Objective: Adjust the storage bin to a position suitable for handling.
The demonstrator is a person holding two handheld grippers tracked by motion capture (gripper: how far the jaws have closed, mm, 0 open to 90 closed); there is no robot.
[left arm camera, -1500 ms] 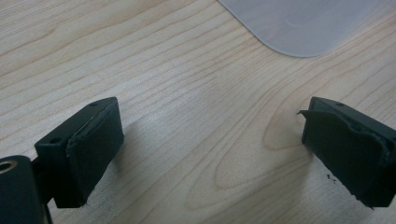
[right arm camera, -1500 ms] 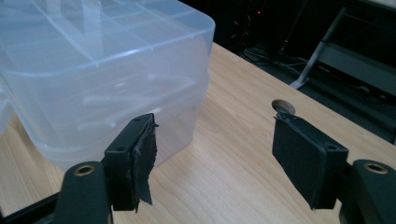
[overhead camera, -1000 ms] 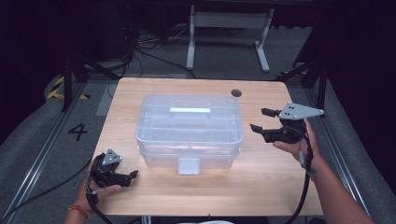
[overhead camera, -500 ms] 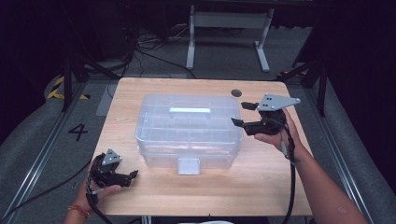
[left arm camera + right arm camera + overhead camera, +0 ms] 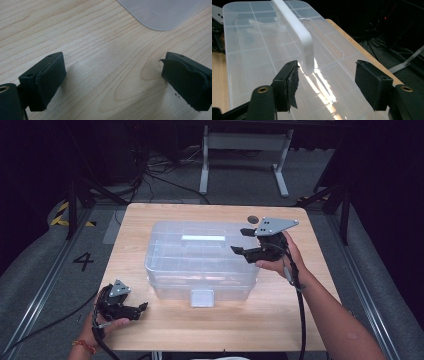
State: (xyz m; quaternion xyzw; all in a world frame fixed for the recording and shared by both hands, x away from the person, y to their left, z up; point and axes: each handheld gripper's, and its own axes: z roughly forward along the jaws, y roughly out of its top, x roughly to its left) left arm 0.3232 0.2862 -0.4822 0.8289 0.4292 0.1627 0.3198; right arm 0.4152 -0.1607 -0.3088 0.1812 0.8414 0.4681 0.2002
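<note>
Dark floor with cables and a metal stand is seen beyond the wooden bench (image 5: pixel 280 320) in the high view. A clear plastic box (image 5: pixel 200 265) sits mid-bench, lid on, a white handle (image 5: pixel 202 238) lying flat on top and a latch (image 5: pixel 202 297) at its near side. The right tool (image 5: pixel 243 241) is held over the box's right end; compared with the earlier frames it has been carried inward from the bench edge, its jaws having just been closing a little, nothing between them. The left tool (image 5: pixel 141 308) is rested near the front left corner, unmoved.

In the left gripper view, its jaws are spread apart over bare wood, a box corner (image 5: pixel 160 12) ahead.

In the right gripper view, the handle (image 5: pixel 295 32) is framed just ahead of the parted jaws. The box is judged light, stiff and slippery; the handle or latch is likely the best hold.
</note>
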